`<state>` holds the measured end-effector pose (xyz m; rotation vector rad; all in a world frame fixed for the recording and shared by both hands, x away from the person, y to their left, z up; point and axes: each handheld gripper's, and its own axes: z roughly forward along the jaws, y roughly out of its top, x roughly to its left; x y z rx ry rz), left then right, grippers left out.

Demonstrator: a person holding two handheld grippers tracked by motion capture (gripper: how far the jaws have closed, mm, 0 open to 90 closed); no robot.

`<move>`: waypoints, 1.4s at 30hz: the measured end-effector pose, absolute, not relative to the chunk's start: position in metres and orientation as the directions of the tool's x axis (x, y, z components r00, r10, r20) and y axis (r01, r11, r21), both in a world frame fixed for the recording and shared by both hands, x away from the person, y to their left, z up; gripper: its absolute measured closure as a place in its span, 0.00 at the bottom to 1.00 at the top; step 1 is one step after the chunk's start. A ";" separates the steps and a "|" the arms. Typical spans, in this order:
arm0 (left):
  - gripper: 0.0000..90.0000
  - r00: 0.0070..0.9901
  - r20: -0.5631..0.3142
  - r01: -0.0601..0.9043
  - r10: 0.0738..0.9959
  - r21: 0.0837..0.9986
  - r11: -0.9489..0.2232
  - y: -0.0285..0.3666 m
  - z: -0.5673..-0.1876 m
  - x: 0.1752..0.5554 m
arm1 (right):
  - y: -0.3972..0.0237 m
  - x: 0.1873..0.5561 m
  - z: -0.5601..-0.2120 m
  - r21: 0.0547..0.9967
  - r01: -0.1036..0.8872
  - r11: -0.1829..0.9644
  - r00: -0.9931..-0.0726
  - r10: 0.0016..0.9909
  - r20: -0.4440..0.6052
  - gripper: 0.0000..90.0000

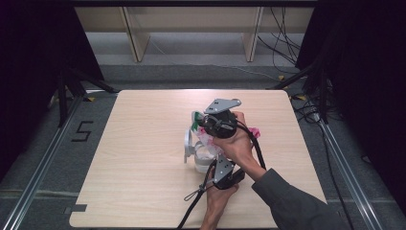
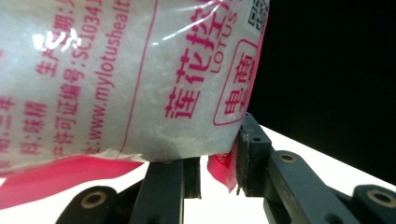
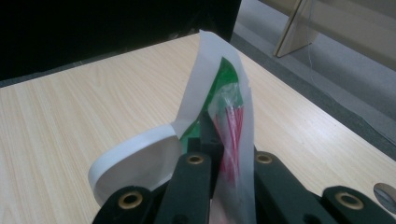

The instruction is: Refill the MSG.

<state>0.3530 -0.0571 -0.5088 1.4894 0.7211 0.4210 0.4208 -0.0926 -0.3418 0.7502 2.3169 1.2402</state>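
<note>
Right gripper (image 3: 224, 140): jaws clenched on the top edge of a white bag (image 3: 205, 70) with green print. Left gripper (image 2: 218, 175): jaws pinching the pink bottom seam of a clear packet (image 2: 116, 79) of white powder. Both held together above the middle of the worktop (image 1: 143, 143), nearer its right edge.

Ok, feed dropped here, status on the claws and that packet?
Right claw shut on bag. Left claw gripping packet corner. Nothing in the way.

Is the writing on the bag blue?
No, the left gripper view shows the bag printed with pink-red letters over white grains, with no blue anywhere on it.
</note>
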 end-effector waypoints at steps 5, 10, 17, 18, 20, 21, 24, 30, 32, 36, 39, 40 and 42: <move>0.82 0.727 -0.171 0.171 0.665 0.983 0.066 -0.057 -0.509 0.353 | -0.092 0.421 -0.342 0.848 0.255 0.464 -0.779 0.619 -0.105 1.00; 0.82 0.726 -0.171 0.172 0.666 0.983 0.065 -0.057 -0.509 0.353 | -0.092 0.421 -0.341 0.843 0.252 0.475 -0.784 0.611 -0.110 1.00; 0.82 0.726 -0.173 0.171 0.665 0.983 0.069 -0.057 -0.509 0.353 | -0.092 0.421 -0.341 0.841 0.254 0.477 -0.784 0.612 -0.110 1.00; 0.82 0.726 -0.173 0.170 0.665 0.983 0.070 -0.057 -0.509 0.353 | -0.092 0.421 -0.341 0.841 0.251 0.479 -0.785 0.610 -0.112 1.00; 0.82 0.727 -0.170 0.167 0.665 0.984 0.070 -0.057 -0.509 0.354 | -0.092 0.421 -0.341 0.841 0.254 0.478 -0.785 0.610 -0.110 1.00; 0.82 0.729 -0.170 0.165 0.663 0.984 0.070 -0.057 -0.510 0.354 | -0.092 0.420 -0.341 0.841 0.260 0.475 -0.784 0.613 -0.104 1.00; 0.82 0.730 -0.170 0.164 0.662 0.984 0.072 -0.057 -0.510 0.354 | -0.091 0.418 -0.341 0.849 0.244 0.469 -0.783 0.612 -0.113 1.00; 0.82 0.728 -0.171 0.165 0.664 0.984 0.072 -0.056 -0.510 0.354 | -0.089 0.416 -0.341 0.849 0.247 0.467 -0.783 0.613 -0.110 1.00; 0.82 0.728 -0.172 0.165 0.664 0.984 0.073 -0.056 -0.510 0.354 | -0.089 0.417 -0.341 0.842 0.230 0.488 -0.794 0.595 -0.128 1.00; 0.82 0.728 -0.176 0.164 0.663 0.983 0.080 -0.057 -0.510 0.354 | -0.088 0.417 -0.342 0.837 0.251 0.485 -0.787 0.606 -0.115 1.00; 0.82 0.728 -0.180 0.165 0.661 0.983 0.085 -0.057 -0.510 0.354 | -0.086 0.418 -0.343 0.839 0.238 0.490 -0.788 0.602 -0.128 1.00; 0.82 0.728 -0.179 0.165 0.662 0.983 0.085 -0.057 -0.509 0.354 | -0.086 0.418 -0.343 0.838 0.237 0.491 -0.789 0.601 -0.129 1.00; 0.82 0.729 -0.175 0.164 0.662 0.983 0.080 -0.056 -0.510 0.354 | -0.086 0.417 -0.343 0.842 0.255 0.476 -0.782 0.613 -0.110 1.00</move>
